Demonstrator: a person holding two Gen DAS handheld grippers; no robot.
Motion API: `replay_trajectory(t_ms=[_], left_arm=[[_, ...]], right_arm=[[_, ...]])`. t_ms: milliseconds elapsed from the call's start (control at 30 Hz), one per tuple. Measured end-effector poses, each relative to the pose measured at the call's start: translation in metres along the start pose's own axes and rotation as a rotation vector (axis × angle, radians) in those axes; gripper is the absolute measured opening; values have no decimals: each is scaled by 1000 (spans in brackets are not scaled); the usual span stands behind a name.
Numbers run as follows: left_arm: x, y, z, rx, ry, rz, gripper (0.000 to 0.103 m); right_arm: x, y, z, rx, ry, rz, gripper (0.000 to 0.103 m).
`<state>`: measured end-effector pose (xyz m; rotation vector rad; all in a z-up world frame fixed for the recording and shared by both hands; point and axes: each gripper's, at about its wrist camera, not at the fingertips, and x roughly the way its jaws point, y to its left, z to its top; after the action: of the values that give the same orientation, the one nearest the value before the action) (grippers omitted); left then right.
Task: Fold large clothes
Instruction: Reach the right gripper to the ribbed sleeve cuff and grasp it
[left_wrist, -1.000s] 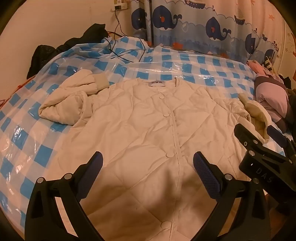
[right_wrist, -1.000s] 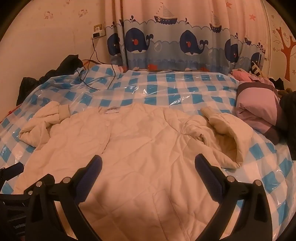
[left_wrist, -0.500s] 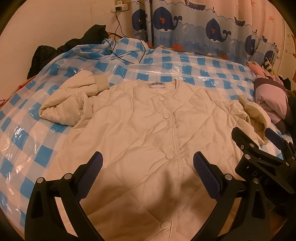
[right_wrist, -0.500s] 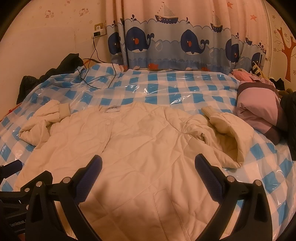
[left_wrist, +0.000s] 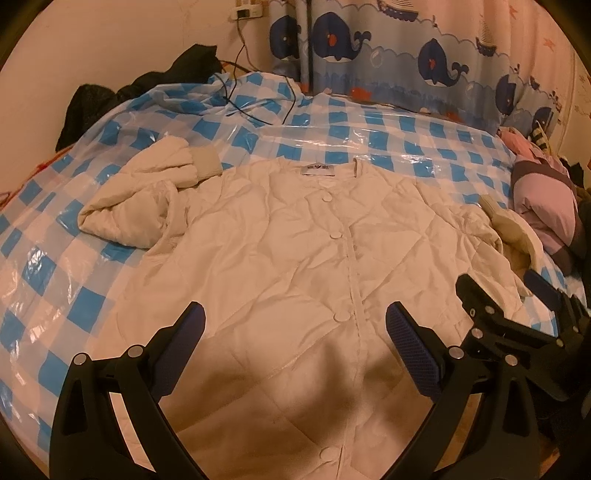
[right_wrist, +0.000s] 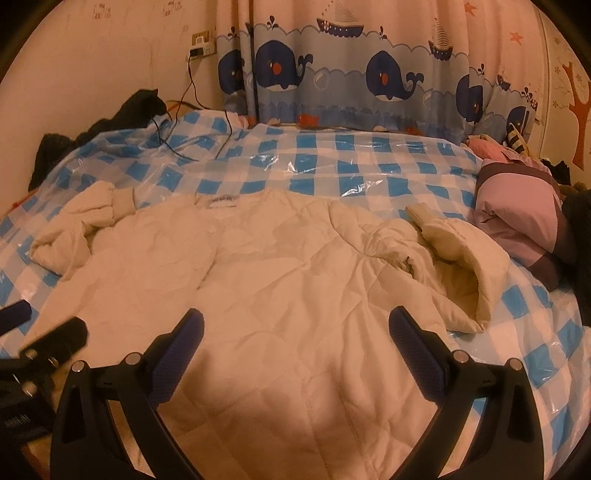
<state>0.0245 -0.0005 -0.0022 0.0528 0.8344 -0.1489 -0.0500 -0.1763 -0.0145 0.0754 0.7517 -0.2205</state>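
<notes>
Cream quilted jacket (left_wrist: 295, 258) lies spread front-up on the blue-and-white checked plastic sheet (left_wrist: 388, 136) covering the bed, collar and label at the far end, hem nearest the cameras. Buttoned placket runs down the middle; round buttons visible along it. Left sleeve (left_wrist: 147, 199) bunched and folded back at the left, ribbed cuff pointing right toward the collar. Right sleeve (right_wrist: 454, 254) doubled over at the right edge, cuff toward the far side, touching the jacket body.

Left gripper (left_wrist: 295, 332) hovers over the lower front of the jacket, jaws wide apart, nothing between the blue pads. Right gripper (right_wrist: 295, 332) likewise above the near right half of the jacket, jaws spread, holding nothing. In the left wrist view the right gripper shows at the near right, beside the jacket's edge.

Pink-and-purple garment (right_wrist: 517, 214) heaped at the right of the bed, just beside the right sleeve. Dark clothing (left_wrist: 147, 88) piled at the far left against the wall. Black cable (left_wrist: 251, 107) trails from a wall socket (right_wrist: 203, 44) onto the sheet. Whale-print curtain (right_wrist: 369, 74) hangs behind the bed.
</notes>
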Motion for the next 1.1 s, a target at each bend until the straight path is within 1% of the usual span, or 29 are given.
replay_trajectory(t_ms=[67,100,133,233,267,300,333,367,433,467,533,567,600,667,700,733,833,867,933,967,1000,1033,1100], left_arm=[[2,3,4,-21,5,-2,94],[2,4,5,-28,6,-1,94],[3,5,5,-33,6,1,94],[6,8,4,-49,11,2,94],[7,9,3,-50,14,2,94],[7,9,3,-51,17,1,94],[7,10,2,-49,19,2,94],[7,11,1,-45,17,4,94],[7,12,0,-38,13,14,94],[7,13,0,-37,12,19,94],[10,16,1,-48,18,18,94],[11,17,1,-55,21,15,94],[13,18,2,-64,28,11,94],[16,20,1,-73,38,3,94],[17,20,1,-73,43,-1,94],[18,19,0,-70,45,-1,94],[20,18,-1,-60,46,4,94],[20,19,-2,-60,46,4,94],[21,19,-2,-65,51,2,94],[22,19,-2,-69,56,-2,94],[23,19,-2,-73,60,-7,94],[23,18,-2,-74,63,-10,94],[24,17,-3,-71,63,-11,94]], right_arm=[[0,-4,4,-6,-12,-9,96],[-2,-10,8,2,-53,-16,96],[-4,-19,13,20,-88,-26,96],[-6,-54,35,40,-116,-73,96],[0,-68,47,25,-116,-119,96],[10,-78,57,14,-77,-143,96],[22,-93,74,-25,-58,-196,96],[40,-107,88,-43,-23,-230,96],[83,-128,108,-76,83,-248,96],[98,-136,122,-114,113,-284,96],[137,-144,125,-143,208,-293,96],[149,-148,130,-173,234,-333,96],[169,-152,131,-182,282,-346,96],[185,-159,131,-186,347,-368,96],[196,-165,128,-176,378,-369,96],[204,-168,124,-166,407,-349,96],[227,-181,110,-95,497,-255,96],[229,-183,107,-75,507,-226,96],[229,-193,106,-20,501,-147,68],[225,-200,107,18,500,-135,47],[218,-207,109,47,480,-130,41],[214,-211,111,68,463,-120,38],[199,-227,115,138,427,-78,34]])
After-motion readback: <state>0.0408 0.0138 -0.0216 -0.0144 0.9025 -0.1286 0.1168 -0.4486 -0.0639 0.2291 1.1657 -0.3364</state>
